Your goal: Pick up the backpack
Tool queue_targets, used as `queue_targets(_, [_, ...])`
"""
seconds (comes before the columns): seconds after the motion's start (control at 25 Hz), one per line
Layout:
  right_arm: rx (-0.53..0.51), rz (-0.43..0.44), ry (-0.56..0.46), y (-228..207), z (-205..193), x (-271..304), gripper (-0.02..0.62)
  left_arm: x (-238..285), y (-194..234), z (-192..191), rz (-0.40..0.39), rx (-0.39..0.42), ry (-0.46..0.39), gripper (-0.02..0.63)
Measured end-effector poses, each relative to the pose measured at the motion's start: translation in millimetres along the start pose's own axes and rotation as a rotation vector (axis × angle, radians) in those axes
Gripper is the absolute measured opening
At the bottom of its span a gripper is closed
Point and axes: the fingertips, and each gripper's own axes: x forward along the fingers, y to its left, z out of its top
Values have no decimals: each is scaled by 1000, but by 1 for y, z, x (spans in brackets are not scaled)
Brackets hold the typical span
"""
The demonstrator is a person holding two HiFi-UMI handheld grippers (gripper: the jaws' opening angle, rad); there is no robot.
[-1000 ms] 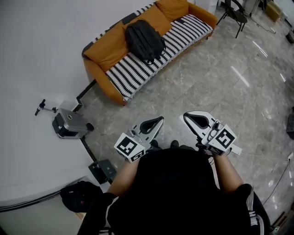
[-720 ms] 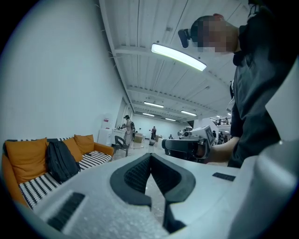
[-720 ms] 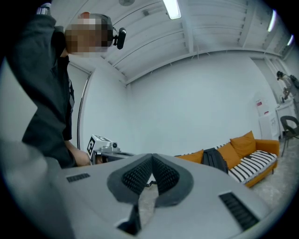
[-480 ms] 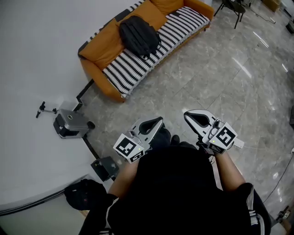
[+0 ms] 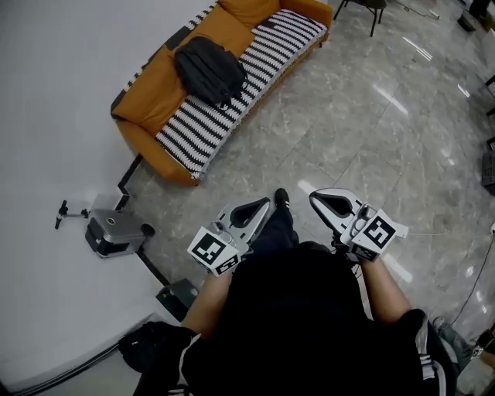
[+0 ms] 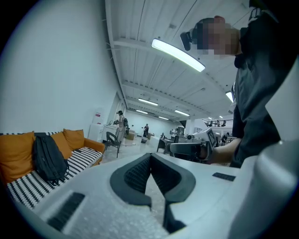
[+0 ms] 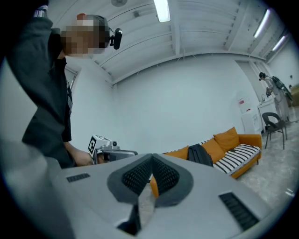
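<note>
Far to the left we see one small grey machine (image 5: 112,232) on the floor, close by the white wall. Below it, at the bottom edge, lies one soft black bag (image 5: 151,346).

Next comes one long orange sofa (image 5: 143,97) against the wall, with one black-and-white striped cover (image 5: 232,100) over its seat. The one black fabric backpack (image 5: 207,69) sits on that striped cover, near the middle of the sofa, and leans on the orange back cushions. It is well apart from both tools, with bare shiny grey stone floor (image 5: 363,131) in between.

We hold two tools, one in each hand, low in front of our black top. The left white tool (image 5: 263,207) has its two dark jaws pressed together at the tips, and nothing is between them. Just right of it one black shoe (image 5: 282,198) pokes out onto the floor. The right white tool (image 5: 321,199) has its two jaws pressed together too, and it holds nothing. Each tool has one cube with black square marks at its back end.

At the top, right of the sofa, we see the legs of one dark chair (image 5: 371,8).
</note>
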Motion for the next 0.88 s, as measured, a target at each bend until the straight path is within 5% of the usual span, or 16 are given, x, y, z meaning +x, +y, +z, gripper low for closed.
queue_targets(0.88, [36, -30, 46, -161, 52, 106, 26, 78, 178, 35, 50, -64, -64, 21])
